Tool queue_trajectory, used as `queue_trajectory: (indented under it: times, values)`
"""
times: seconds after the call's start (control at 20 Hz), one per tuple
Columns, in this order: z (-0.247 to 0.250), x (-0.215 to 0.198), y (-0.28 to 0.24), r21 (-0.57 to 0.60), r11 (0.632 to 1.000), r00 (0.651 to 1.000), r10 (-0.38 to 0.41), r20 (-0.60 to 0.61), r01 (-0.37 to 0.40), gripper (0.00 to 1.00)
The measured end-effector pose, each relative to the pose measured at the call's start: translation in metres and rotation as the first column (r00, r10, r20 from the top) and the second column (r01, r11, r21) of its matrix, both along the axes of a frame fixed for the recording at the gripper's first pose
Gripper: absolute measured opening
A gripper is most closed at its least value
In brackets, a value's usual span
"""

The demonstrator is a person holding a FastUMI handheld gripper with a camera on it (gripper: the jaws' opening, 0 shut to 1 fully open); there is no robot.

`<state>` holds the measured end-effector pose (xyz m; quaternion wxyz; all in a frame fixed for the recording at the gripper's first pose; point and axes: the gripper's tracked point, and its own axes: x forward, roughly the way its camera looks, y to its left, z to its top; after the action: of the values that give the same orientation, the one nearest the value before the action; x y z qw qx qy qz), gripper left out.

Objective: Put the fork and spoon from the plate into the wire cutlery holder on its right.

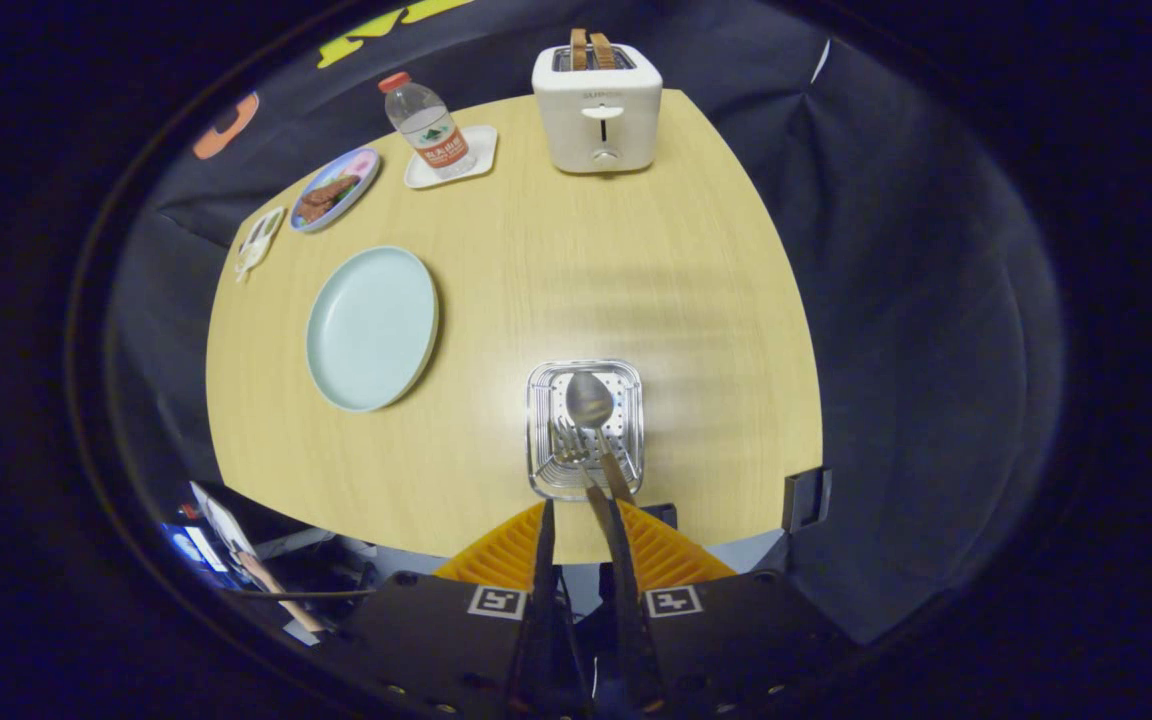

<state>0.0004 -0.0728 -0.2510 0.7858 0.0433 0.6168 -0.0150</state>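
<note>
The hand-held gripper (584, 520) has its fingers nearly together, with a utensil handle between them; whether they pinch it cannot be told. Just ahead at twelve o'clock, the wire cutlery holder (585, 428) holds fork (568, 444) and spoon (589, 400). At ten o'clock, the plate (372, 328) lies bare on the surface (576, 260). Likely the final step: release, then lift straight away.

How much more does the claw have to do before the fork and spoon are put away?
Nearly finished. The plate is bare, so both pieces are off it. The claw holds the fork and spoon by their handles, directly above the wire holder. Whether they are inside it yet, I cannot tell. What's left: let go and pull the claw away.
</note>
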Motion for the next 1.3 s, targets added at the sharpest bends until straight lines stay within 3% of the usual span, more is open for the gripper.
queue_trajectory:
  times: [0.2,0.4,0.5,0.65,0.7,0.75,1.0,1.3]
  values:
    - [0.002,0.002,0.014,0.019,1.0,0.999,0.006,0.038,-0.006,0.3]
    - [0.015,0.014,0.036,0.002,0.999,0.987,0.035,0.158,-0.036,0.37]
    - [0.028,0.022,0.053,0.002,0.998,0.968,0.055,0.244,-0.058,0.46]
    - [0.052,0.031,0.085,0.002,0.995,0.922,0.093,0.375,-0.101,0.7]
    - [0.059,0.034,0.094,-0.013,0.994,0.903,0.107,0.417,-0.112,0.73]
    - [0.067,0.036,0.102,-0.03,0.993,0.883,0.119,0.454,-0.118,0.84]
    - [0.119,0.039,0.145,-0.07,0.991,0.762,0.133,0.634,-0.114,0.96]
    - [0.208,0.016,0.192,-0.064,0.989,0.47,0.118,0.875,-0.13,0.96]
